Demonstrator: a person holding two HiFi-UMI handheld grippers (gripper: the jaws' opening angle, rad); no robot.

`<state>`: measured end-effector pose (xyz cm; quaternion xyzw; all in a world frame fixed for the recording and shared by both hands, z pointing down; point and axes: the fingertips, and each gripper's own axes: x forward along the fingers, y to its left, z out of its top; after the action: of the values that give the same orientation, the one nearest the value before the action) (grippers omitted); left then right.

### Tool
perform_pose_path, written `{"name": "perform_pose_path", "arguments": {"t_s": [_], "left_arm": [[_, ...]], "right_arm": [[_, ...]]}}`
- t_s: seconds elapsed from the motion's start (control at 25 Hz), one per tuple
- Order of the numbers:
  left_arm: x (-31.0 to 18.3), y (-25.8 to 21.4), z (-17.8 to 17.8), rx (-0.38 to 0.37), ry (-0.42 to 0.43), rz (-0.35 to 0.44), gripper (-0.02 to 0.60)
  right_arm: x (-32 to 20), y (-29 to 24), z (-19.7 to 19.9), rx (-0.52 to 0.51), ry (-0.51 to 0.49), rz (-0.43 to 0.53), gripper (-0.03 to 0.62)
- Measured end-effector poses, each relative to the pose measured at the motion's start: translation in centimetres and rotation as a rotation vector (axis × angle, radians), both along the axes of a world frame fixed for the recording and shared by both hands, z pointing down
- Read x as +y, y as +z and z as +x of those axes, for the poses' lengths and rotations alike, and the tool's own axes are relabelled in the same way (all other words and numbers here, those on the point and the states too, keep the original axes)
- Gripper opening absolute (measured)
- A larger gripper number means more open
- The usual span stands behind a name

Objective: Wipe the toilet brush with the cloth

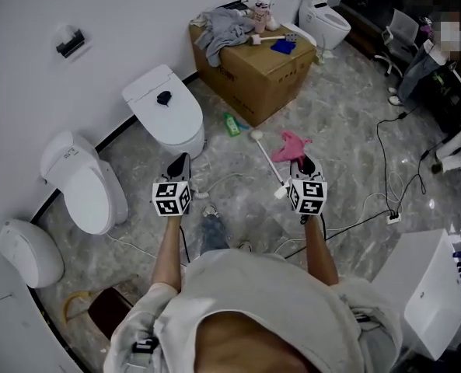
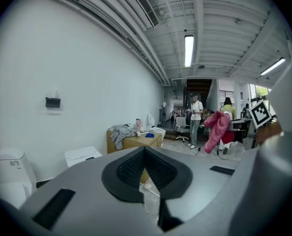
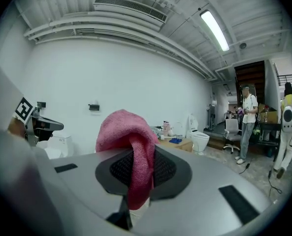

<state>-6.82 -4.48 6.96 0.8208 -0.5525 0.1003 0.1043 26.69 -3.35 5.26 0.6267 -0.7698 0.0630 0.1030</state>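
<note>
The white toilet brush (image 1: 267, 163) lies on the marbled floor, its round head toward the cardboard box and its handle end near my right gripper's cube. My right gripper (image 1: 304, 164) is shut on a pink cloth (image 1: 291, 146), which hangs over and between the jaws in the right gripper view (image 3: 127, 132). My left gripper (image 1: 181, 160) is held up to the left of the brush, jaws shut with nothing in them (image 2: 145, 150). Through the left gripper view part of the brush (image 2: 150, 190) shows below the jaws, and the pink cloth (image 2: 216, 129) hangs at the right.
A cardboard box (image 1: 265, 76) carries a grey garment (image 1: 218, 31), a cup and a blue item. Several toilets (image 1: 166, 111) stand along the left wall. A green bottle (image 1: 232, 124) and cables (image 1: 385, 169) lie on the floor. People stand far off (image 3: 246, 122).
</note>
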Motion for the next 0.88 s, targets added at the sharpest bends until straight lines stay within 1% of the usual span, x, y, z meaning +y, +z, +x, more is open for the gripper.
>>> {"name": "perform_pose_path", "arguments": {"t_s": [0.32, 0.6, 0.88], "left_arm": [[1.3, -0.1, 1.6, 0.000, 0.001, 0.008, 0.018], [1.7, -0.5, 1.8, -0.009, 0.001, 0.018, 0.018], [1.8, -0.6, 1.7, -0.001, 0.001, 0.019, 0.018]], "right_arm": [[0.6, 0.3, 0.7, -0.008, -0.003, -0.002, 0.061], [0.4, 0.2, 0.5, -0.026, 0.001, 0.004, 0.061], [0.8, 0.5, 0.2, -0.034, 0.007, -0.005, 0.061]]}}
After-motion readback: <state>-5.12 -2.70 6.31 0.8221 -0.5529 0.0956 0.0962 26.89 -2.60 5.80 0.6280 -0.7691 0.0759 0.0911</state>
